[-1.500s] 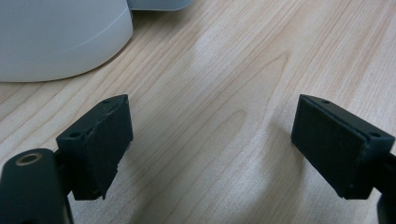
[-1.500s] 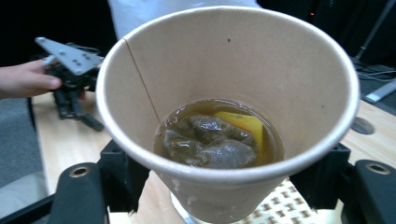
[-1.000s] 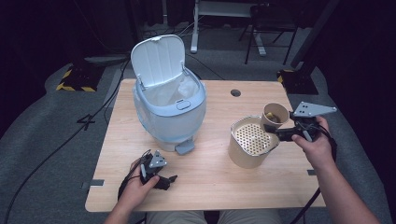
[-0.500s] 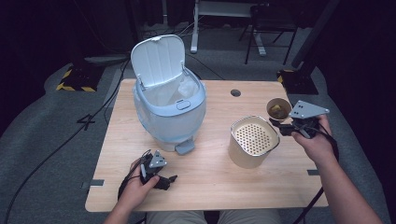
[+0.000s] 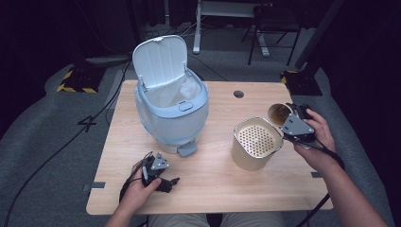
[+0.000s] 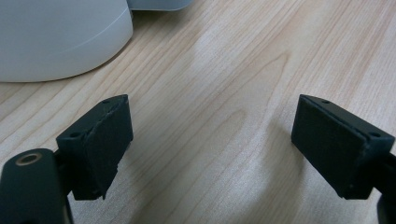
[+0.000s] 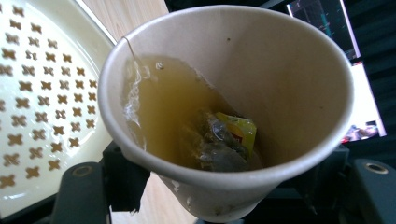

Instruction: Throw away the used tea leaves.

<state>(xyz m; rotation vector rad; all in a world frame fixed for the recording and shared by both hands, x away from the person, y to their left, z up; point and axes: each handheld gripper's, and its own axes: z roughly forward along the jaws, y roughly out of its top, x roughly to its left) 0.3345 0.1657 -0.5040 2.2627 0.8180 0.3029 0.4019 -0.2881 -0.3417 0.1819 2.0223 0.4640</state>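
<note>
Beside the strainer pot point(image 5: 257, 143), my right gripper point(image 5: 289, 119) clamps a tilted paper cup point(image 7: 224, 107) of tea. My left gripper point(image 6: 212, 149) rests open on the table point(image 5: 213, 189).

L gripper point(image 5: 158, 171): small black body w/ grey three-cornered plate on top, black cable looping off toward 8 o'clock. Its own view: two black rectangular jaws w/ matte pads, small screw holes at the top corners, pad edge on the 9 o'clock jaw looks chipped; black barrel w/ brass-ringed hole at 7 o'clock. R gripper point(image 5: 288, 124): same black build, grey three-cornered plate, black cable trailing along the forearm toward 5 o'clock. Its own view: black jaw blocks, round brass-ringed holes at 7 and 4 o'clock. Forearms bare, no sleeves seen. Light trousers at 6 o'clock.
</note>
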